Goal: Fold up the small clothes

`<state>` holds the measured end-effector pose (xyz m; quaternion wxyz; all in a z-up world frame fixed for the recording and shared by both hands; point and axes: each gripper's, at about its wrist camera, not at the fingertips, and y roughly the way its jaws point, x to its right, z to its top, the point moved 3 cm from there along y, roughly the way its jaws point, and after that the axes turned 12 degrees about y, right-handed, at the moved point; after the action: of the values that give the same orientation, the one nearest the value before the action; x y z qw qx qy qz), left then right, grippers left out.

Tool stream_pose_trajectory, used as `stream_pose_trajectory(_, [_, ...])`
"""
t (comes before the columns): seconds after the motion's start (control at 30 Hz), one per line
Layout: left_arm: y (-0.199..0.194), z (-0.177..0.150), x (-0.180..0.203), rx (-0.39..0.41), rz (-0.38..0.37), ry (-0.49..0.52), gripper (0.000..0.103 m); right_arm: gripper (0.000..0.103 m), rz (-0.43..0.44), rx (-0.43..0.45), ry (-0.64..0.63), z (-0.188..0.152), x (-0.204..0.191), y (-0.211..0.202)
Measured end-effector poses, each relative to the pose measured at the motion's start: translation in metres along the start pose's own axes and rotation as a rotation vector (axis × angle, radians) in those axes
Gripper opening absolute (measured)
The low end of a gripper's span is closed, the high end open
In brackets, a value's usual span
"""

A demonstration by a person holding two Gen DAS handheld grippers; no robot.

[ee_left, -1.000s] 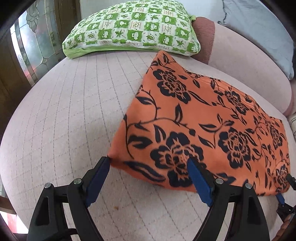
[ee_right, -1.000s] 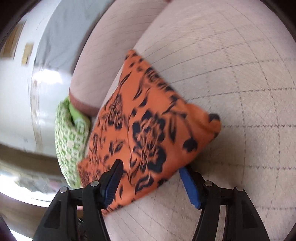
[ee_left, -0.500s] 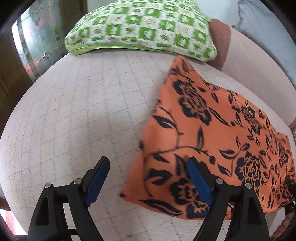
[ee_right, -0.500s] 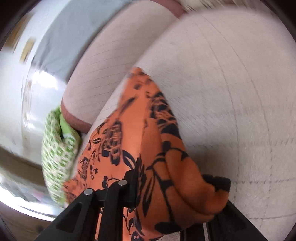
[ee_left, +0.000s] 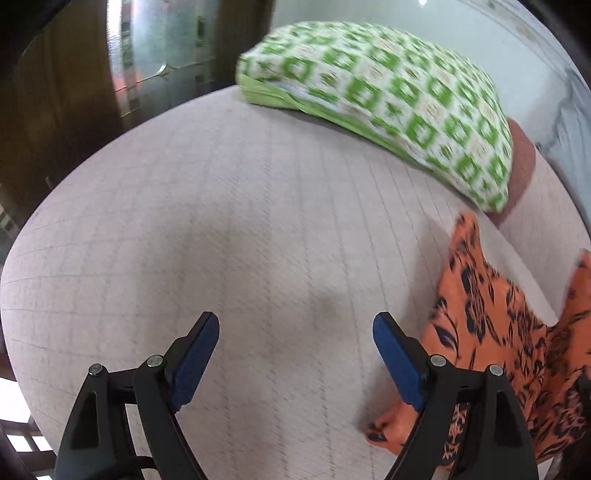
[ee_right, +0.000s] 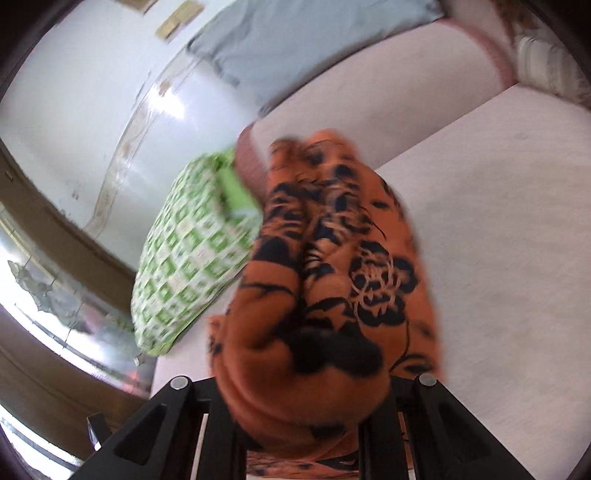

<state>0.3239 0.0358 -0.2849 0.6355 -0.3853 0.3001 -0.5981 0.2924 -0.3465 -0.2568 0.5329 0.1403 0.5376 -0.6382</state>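
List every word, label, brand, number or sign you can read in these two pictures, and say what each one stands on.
None: no readable text in either view.
Green checked pillow: squares hold small figures, blurred; no letters can be made out.
Orange flowered cloth: black flower print only, no label showing.
Tan patches on the wall: too small and blurred to read.

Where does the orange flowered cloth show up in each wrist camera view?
Left wrist: orange flowered cloth at the lower right edge, beside the open left gripper.
Right wrist: it fills the centre, bunched in the shut right gripper.
Shared landmark: green checked pillow.
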Motion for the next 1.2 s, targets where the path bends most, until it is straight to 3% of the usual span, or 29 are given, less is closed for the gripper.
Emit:
stream_pose_trajectory(0.23, [-0.009, 0.014, -0.033, 0.034, 0.002, -0.071, 0.086, 0.017, -0.026, -0.231, -0.019, -0.104, -0.059, 0.091])
stream_pose_trajectory(0.33, [-0.009, 0.017, -0.042, 0.035, 0.003, -0.081, 0.086, 0.017, -0.044, -0.218, -0.097, -0.133, -0.08, 0.099])
stream_pose_trajectory(0.47, [-0.01, 0.019, -0.05, 0.04, 0.012, -0.096, 0.086, 0.018, -0.029, -0.211, -0.115, -0.14, -0.087, 0.094])
stream_pose_trajectory(0.57, [-0.01, 0.018, -0.049, 0.04, -0.003, -0.109, 0.086, 0.024, -0.029, -0.225, -0.145, -0.149, -0.084, 0.091])
stream_pose_trajectory(0.67, [-0.011, 0.018, -0.042, 0.041, -0.003, -0.087, 0.086, 0.045, -0.005, -0.292, -0.184, -0.158, -0.071, 0.088])
stream_pose_trajectory(0.73, [-0.013, 0.017, -0.038, 0.044, -0.005, -0.075, 0.086, 0.077, 0.097, -0.352, -0.163, -0.156, -0.067, 0.078])
stream_pose_trajectory(0.77, [-0.013, 0.018, -0.036, 0.047, -0.005, -0.074, 0.086, 0.079, 0.18, -0.42, -0.147, -0.157, -0.066, 0.07])
stream_pose_trajectory(0.83, [-0.016, 0.018, -0.031, 0.059, -0.015, -0.068, 0.086, 0.079, 0.225, -0.476, -0.176, -0.157, -0.064, 0.057])
stream_pose_trajectory(0.9, [-0.023, 0.02, -0.024, 0.088, -0.042, -0.059, 0.086, 0.079, 0.276, -0.465, -0.225, -0.147, -0.06, 0.033])
stream_pose_trajectory(0.97, [-0.036, 0.022, -0.009, 0.152, -0.09, -0.034, 0.086, 0.068, 0.284, -0.363, -0.226, -0.124, -0.049, 0.009])
stream_pose_trajectory(1.07, [-0.051, 0.02, 0.03, 0.206, -0.183, 0.091, 0.086, 0.045, 0.208, -0.27, -0.183, -0.086, -0.019, -0.003])
stream_pose_trajectory(1.1, [-0.052, 0.018, 0.041, 0.204, -0.217, 0.123, 0.086, 0.037, 0.179, -0.262, -0.161, -0.078, -0.01, 0.0])
stream_pose_trajectory(1.2, [-0.043, 0.005, 0.08, 0.145, -0.345, 0.214, 0.086, 0.028, 0.127, -0.29, -0.088, -0.073, 0.021, 0.017])
